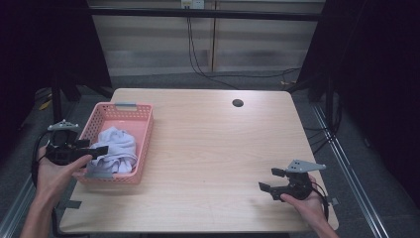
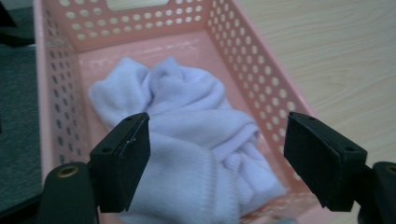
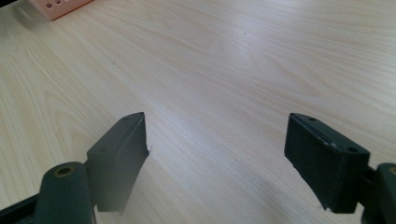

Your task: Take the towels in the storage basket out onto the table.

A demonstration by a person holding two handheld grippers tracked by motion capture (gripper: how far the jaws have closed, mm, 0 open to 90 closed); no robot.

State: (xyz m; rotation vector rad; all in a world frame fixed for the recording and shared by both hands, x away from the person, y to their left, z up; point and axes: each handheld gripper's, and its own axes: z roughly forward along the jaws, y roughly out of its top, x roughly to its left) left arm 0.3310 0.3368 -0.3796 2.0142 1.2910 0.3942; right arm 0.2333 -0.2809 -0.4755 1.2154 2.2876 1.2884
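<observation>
A: So, where does it all stand?

B: The white cloth (image 1: 116, 148) lies crumpled in the pink basket (image 1: 141, 148), which sits toward nine o'clock on the surface (image 1: 213, 148). The left claw (image 1: 94, 149) hangs over the basket's near end with its jaws spread wide and nothing between them; the cloth is below them, not pinched.

A: And the other one?

B: The right claw (image 1: 270, 181) rests near five o'clock, well apart from the basket, jaws equally wide over bare wood.

A: What could go wrong?

B: My guess is that a reach back in could snag a loose fold, since the cloth bunches high at the near end. It could drag the light basket along, or tip it off the near edge, which it sits close to.

A: How does the cloth look?

B: Soft, ribbed knit, like a sock or sleeve, twisted into a knot-like heap, with one lobe toward the basket's far wall.
</observation>
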